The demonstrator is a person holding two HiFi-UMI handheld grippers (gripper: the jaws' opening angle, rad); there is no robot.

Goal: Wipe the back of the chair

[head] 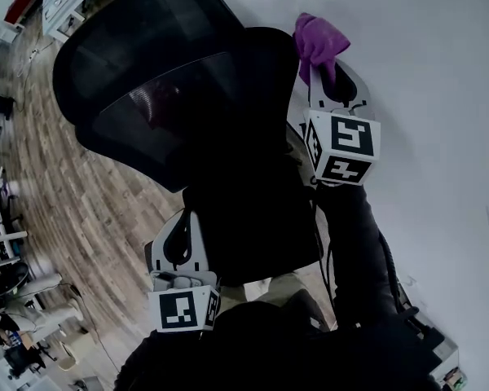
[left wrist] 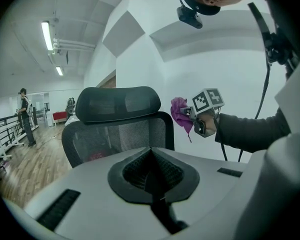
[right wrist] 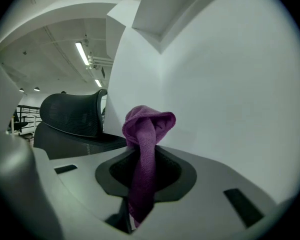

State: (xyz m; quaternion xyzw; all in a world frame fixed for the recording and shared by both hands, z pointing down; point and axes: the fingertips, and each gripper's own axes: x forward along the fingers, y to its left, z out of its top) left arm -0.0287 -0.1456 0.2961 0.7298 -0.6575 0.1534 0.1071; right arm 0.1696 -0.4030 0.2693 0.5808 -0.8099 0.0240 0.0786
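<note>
The black mesh chair (head: 187, 112) with its headrest (head: 138, 31) fills the middle of the head view, close to a white wall. My right gripper (head: 324, 70) is shut on a purple cloth (head: 318, 41), held up beside the chair back's right edge; whether they touch is unclear. The right gripper view shows the cloth (right wrist: 144, 134) bunched above the jaws and hanging down between them, with the chair (right wrist: 72, 116) to the left. My left gripper (head: 186, 218) sits low by the chair's left side, shut and empty. Its view faces the chair back (left wrist: 120, 134) and the cloth (left wrist: 180, 113).
A white wall (head: 440, 72) stands right of the chair. Wood flooring (head: 73, 218) spreads to the left, with desks (head: 65, 2) and furniture further off. A person (left wrist: 24, 115) stands far off by a railing. My sleeve (head: 359, 251) crosses the lower right.
</note>
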